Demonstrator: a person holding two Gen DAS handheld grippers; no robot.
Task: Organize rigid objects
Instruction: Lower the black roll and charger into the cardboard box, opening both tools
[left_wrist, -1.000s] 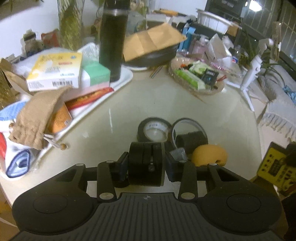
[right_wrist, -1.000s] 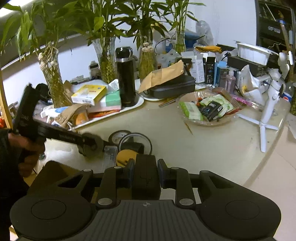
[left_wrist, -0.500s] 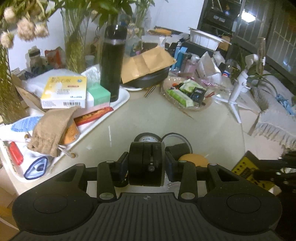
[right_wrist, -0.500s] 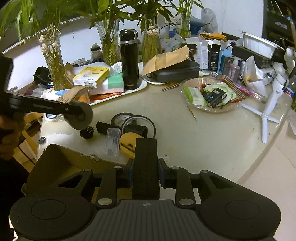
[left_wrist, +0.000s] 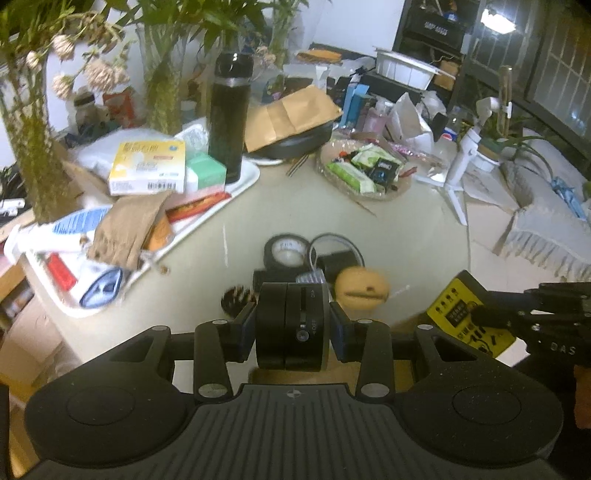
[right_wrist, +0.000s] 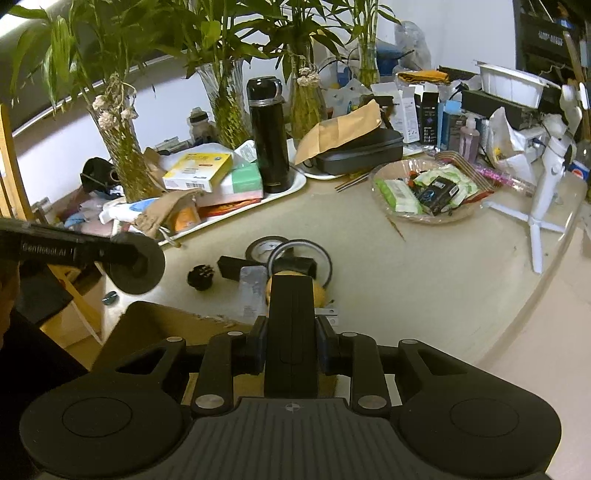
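I am lifting the left gripper (left_wrist: 291, 325) away from the cluster on the table (left_wrist: 406, 229): a second ago the tape roll (left_wrist: 286, 251) and the other small parts sat close under the camera, and now they are lying further below and ahead. Its jaws are clamping a black puck (left_wrist: 291, 325) with an on/off slider, so that piece is already off the table. The right gripper (right_wrist: 291, 332) is barely shifting; its jaws are pinching a black block (right_wrist: 291, 325) upright, above the table's near edge.

I take this to mean both hands are now carrying, and the next stop is probably the cardboard box (right_wrist: 155, 325) just below the table edge, though I am only seeing its rim.

Still waiting on the table: the tape roll, a ring (right_wrist: 301, 254), a clear case (right_wrist: 253, 291), a yellow lump (left_wrist: 362, 290) and a small ribbed knob (right_wrist: 200, 277), all bunched near the front edge. Beyond them the table is lying bare up to the tray (left_wrist: 240, 192) and the basket (left_wrist: 364, 194). The left gripper is hanging close at the left of the right view, so I am leaving room between the hands.
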